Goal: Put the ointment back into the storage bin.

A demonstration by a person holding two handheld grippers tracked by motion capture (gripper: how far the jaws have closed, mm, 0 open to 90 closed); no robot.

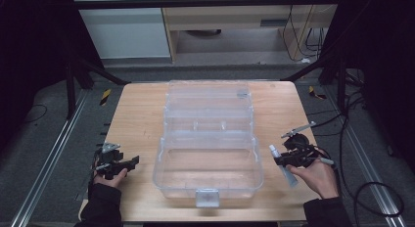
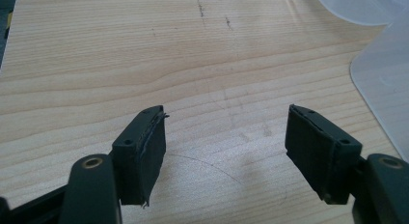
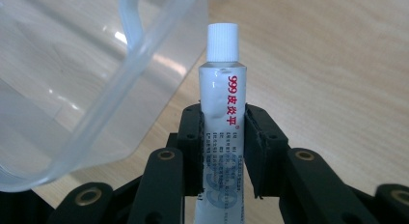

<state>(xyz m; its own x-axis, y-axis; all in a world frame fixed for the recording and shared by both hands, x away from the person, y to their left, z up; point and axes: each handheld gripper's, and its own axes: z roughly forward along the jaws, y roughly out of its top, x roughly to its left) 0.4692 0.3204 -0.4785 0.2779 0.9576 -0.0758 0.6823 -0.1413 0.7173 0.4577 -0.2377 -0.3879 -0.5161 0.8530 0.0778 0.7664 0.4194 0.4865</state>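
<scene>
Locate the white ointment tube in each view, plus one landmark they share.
High view: tube at lower right, clamped in the right tool, just right of the clear box.
Left gripper view: not in it.
Right gripper view: tube centre, upright between the jaws, white cap up.
Shared landmark: the clear box's rounded corner.
</scene>
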